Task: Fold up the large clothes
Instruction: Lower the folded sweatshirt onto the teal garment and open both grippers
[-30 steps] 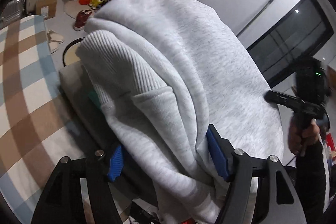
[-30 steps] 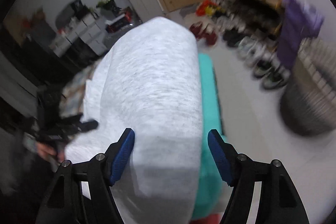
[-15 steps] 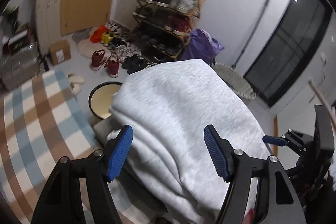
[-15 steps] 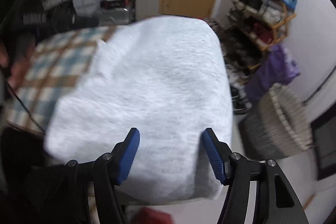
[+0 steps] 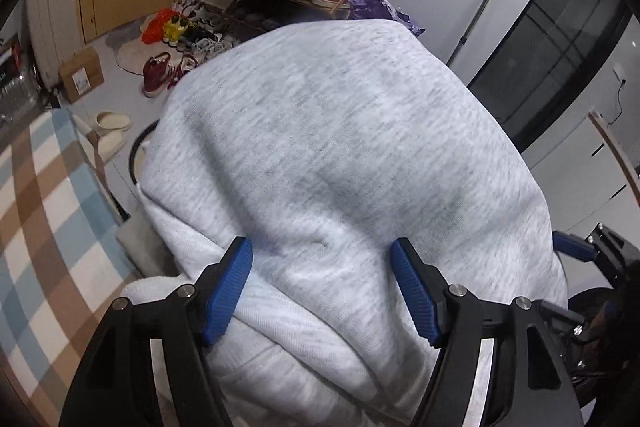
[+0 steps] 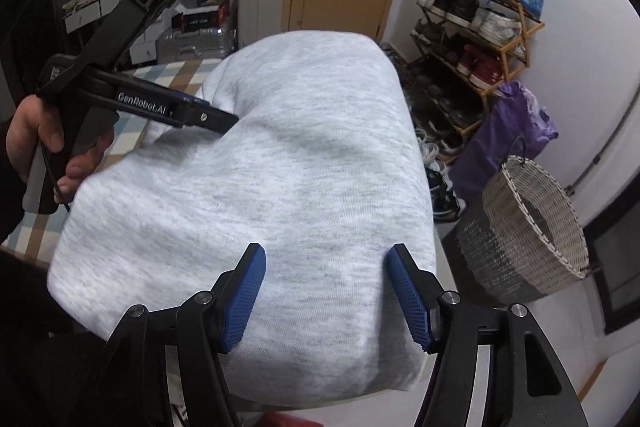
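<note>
A light grey sweatshirt folded into a thick bundle fills both views. My left gripper straddles its near edge, and the blue pads dent the fabric on both sides, with creases running between them. My right gripper clasps another edge of the sweatshirt, its pads pressed against the thick fold. In the right wrist view a hand holds the left gripper, whose black finger digs into the bundle's left side. One blue pad of the right gripper shows past the bundle in the left wrist view.
A checked cloth covers the surface to the left. A woven basket and a purple bag stand on the floor to the right. A shoe rack, loose shoes, slippers and a cardboard box lie beyond.
The left gripper pulled back from the sweatshirt half a second ago and has come in close on it again. The right gripper swung round the bundle and its jaws narrowed a little.
</note>
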`<state>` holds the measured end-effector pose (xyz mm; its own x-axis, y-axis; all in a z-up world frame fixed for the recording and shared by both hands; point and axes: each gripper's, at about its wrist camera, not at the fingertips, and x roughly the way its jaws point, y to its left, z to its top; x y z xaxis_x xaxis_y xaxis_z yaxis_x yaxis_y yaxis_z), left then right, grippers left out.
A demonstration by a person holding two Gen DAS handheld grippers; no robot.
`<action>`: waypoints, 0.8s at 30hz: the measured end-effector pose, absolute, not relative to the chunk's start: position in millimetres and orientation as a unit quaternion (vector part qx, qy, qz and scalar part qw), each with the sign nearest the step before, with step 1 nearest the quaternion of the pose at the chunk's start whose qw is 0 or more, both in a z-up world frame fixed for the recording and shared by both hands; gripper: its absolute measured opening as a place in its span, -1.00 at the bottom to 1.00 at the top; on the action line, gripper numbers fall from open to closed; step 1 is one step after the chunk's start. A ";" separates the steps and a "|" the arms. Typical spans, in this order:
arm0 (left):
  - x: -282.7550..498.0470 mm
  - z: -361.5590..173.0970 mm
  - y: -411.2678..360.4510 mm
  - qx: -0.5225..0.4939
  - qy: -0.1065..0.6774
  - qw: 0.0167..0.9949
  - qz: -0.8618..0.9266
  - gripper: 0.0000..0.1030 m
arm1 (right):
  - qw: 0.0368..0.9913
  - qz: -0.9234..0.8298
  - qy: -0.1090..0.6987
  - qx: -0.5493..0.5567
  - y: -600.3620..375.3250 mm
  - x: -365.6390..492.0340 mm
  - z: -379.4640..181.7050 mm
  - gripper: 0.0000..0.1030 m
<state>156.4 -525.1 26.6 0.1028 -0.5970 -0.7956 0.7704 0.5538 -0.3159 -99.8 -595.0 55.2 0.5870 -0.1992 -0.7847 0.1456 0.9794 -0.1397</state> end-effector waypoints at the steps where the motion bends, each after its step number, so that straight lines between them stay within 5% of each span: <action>1: 154.0 34.5 -520.4 0.093 0.487 0.735 -0.463 0.32 | 0.891 -0.105 0.441 -0.014 -592.4 -103.3 63.4 0.17; 7: 134.6 53.1 -496.8 0.092 0.471 0.736 -0.477 0.32 | 0.926 -0.018 0.375 0.032 -528.6 -128.5 97.3 0.12; 12: 137.2 44.6 -487.3 0.095 0.481 0.739 -0.461 0.32 | 0.872 -0.072 0.482 -0.041 -499.5 -91.3 21.0 0.06; 16: 138.5 51.4 -465.4 0.060 0.486 0.741 -0.459 0.32 | 0.870 -0.103 0.474 -0.086 -483.7 -90.1 12.3 0.06; 24: 87.8 82.7 -415.4 0.070 0.391 0.799 -0.451 0.32 | 0.928 -0.126 0.348 0.040 -490.8 -157.5 79.4 0.21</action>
